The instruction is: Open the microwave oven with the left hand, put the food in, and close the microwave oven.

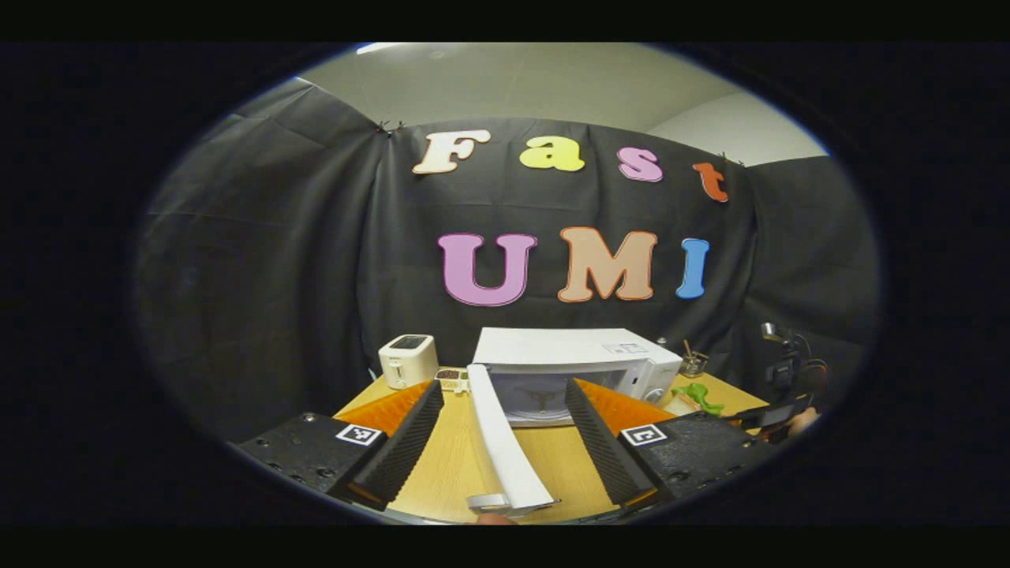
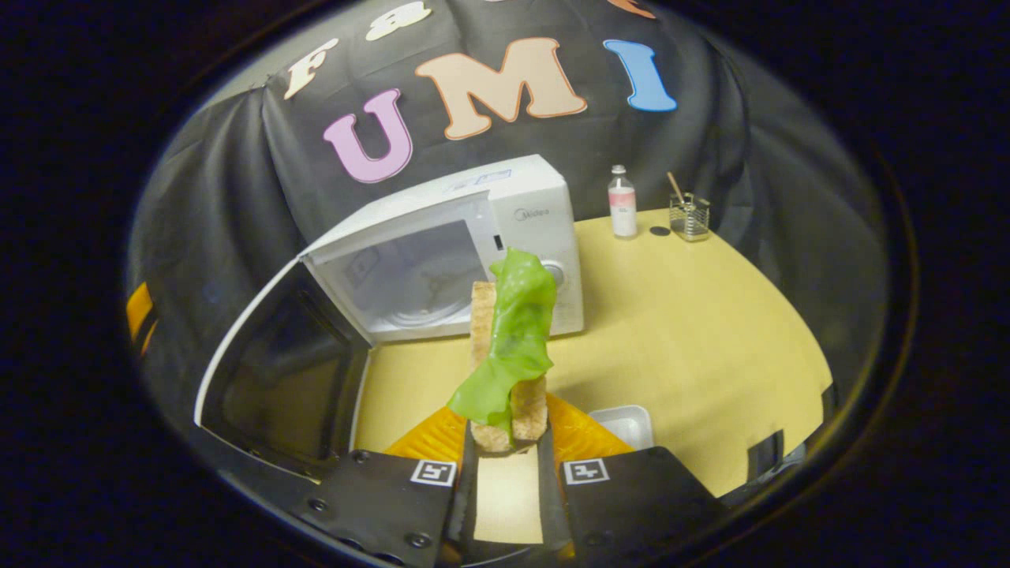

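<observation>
The left claw (image 1: 499, 430) stood spread, the swung-open white microwave door (image 1: 505, 442) edge-on between its fingers. The right claw (image 2: 506, 442) pinched a toast slice draped with green lettuce (image 2: 511, 347), held above the yellow wooden tabletop (image 2: 694, 331) before the white microwave oven (image 2: 442, 252), whose cavity lay open.

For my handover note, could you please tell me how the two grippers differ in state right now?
The left gripper is open, its ribbed black fingers wide either side of the white microwave door, gripping nothing. The right gripper is shut on the toast with a green lettuce leaf, held upright before the open white microwave oven. Both face the oven.
</observation>
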{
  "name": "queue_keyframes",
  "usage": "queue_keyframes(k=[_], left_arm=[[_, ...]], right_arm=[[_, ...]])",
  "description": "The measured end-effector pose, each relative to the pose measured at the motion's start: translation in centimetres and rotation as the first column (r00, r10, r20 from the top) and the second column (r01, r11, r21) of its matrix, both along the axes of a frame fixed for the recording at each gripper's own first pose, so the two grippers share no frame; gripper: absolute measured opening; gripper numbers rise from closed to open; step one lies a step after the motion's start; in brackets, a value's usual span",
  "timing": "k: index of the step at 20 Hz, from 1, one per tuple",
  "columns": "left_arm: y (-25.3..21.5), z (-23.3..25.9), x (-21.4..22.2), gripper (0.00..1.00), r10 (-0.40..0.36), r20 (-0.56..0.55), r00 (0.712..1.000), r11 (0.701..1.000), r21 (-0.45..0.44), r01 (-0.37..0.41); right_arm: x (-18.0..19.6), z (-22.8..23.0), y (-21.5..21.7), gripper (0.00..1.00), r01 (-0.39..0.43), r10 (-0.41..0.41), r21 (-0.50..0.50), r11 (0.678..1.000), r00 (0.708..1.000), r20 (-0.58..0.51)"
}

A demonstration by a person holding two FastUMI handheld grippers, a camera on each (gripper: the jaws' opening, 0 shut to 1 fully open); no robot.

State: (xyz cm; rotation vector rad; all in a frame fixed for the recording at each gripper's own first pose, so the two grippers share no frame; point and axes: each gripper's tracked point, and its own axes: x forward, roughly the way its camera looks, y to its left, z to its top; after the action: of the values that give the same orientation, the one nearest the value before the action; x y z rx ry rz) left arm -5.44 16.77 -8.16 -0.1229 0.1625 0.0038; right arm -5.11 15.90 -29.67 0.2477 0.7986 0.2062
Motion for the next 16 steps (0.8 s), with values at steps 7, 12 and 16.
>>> queue_keyframes(k=[7, 12, 16], left_arm=[[0.3, -0.8, 0.9, 0.91, -0.044, -0.008, 0.999, 0.999, -0.002, 0.044], [1.0, -0.9, 2.1, 0.91, -0.06, -0.005, 0.998, 0.998, -0.018, 0.06], [2.1, -1.7, 2.8, 0.91, -0.042, -0.03, 0.999, 0.998, -0.046, 0.04]], right_arm=[[4.8, -0.8, 9.0, 0.35, 0.159, -0.116, 0.299, 0.941, 0.981, -0.158], [8.6, -2.9, 13.6, 0.35, 0.297, -0.209, 0.388, 0.872, 0.944, -0.253], [11.6, -4.0, 16.7, 0.35, 0.403, -0.294, 0.462, 0.79, 0.91, -0.292]])
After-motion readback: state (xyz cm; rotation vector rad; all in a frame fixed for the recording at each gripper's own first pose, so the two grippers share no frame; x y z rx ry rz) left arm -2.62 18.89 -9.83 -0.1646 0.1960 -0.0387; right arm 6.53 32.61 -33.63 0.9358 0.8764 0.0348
